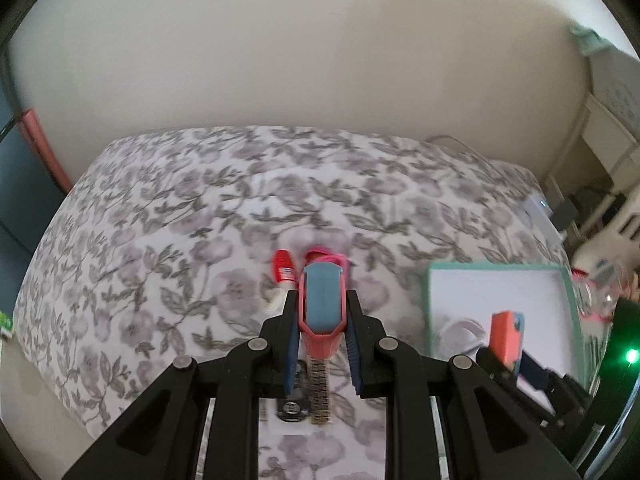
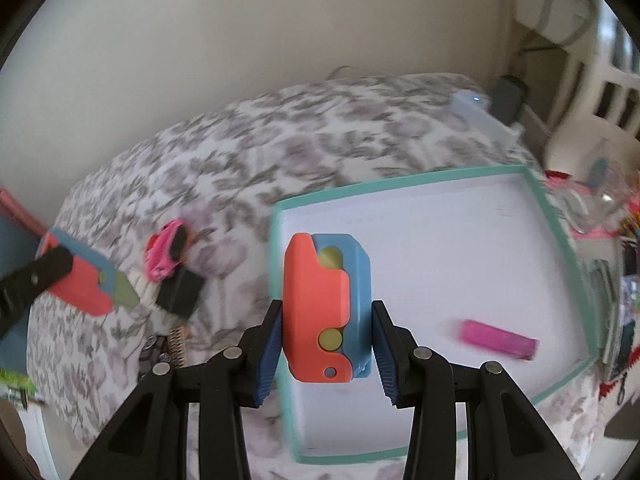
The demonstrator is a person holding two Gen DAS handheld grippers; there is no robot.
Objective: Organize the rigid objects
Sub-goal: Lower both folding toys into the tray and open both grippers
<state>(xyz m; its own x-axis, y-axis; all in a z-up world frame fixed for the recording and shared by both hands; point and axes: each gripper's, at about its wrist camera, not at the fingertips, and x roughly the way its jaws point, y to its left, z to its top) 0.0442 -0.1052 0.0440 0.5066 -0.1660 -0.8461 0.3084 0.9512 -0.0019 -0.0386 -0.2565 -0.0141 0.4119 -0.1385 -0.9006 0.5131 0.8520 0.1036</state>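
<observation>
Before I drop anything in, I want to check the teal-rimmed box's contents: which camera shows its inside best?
The right wrist view: the teal-rimmed box fills it, showing its white floor and a pink stick. The left wrist view catches only part of it at the right edge, blurred and partly hidden by the right gripper.

bedspread [image 1: 168, 208]: soft floral cloth, matt | toy knife [image 2: 326, 308]: smooth matt plastic | box tray [image 2: 440, 256]: smooth white card, teal rim | gripper pads [image 2: 269, 360]: ribbed blue rubber

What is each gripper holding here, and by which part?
Left gripper: coral-and-blue toy knife, pinched across its handle's flat sides. Right gripper: a matching folded one, edges clamped.
</observation>
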